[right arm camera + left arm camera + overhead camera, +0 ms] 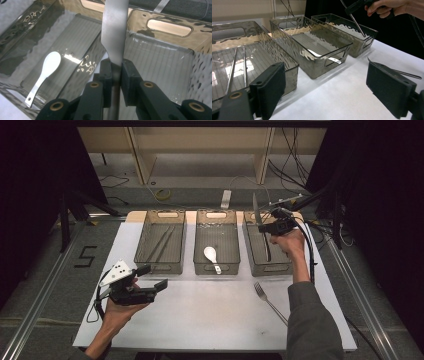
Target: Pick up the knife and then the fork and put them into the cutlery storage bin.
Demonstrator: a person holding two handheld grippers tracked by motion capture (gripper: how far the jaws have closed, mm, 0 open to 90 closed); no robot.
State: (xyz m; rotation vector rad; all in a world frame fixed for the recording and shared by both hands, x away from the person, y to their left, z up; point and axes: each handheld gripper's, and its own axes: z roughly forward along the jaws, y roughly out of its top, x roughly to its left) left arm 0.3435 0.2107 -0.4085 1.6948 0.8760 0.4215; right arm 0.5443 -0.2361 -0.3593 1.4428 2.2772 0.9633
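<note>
My right gripper has its jaws clamped on a table knife, pinching it where the blade narrows into the handle — blade pointing away from me, handle running back between the jaws. In the high view the knife stands steeply tilted over the right bin, its lower end dipping inside. I judge it stiff, fairly light and slick: polished steel on flat pads could pivot or slide, so a grip at that neck, near the balance point, looks right, and I would lower it gently since the bin walls look like thin clear plastic. Next over, the middle bin holds a white spoon, and the left bin holds a pair of chopsticks. My left gripper waits over the counter with jaws spread wide and nothing in them. A fork lies on the counter in front of the right bin.
</note>
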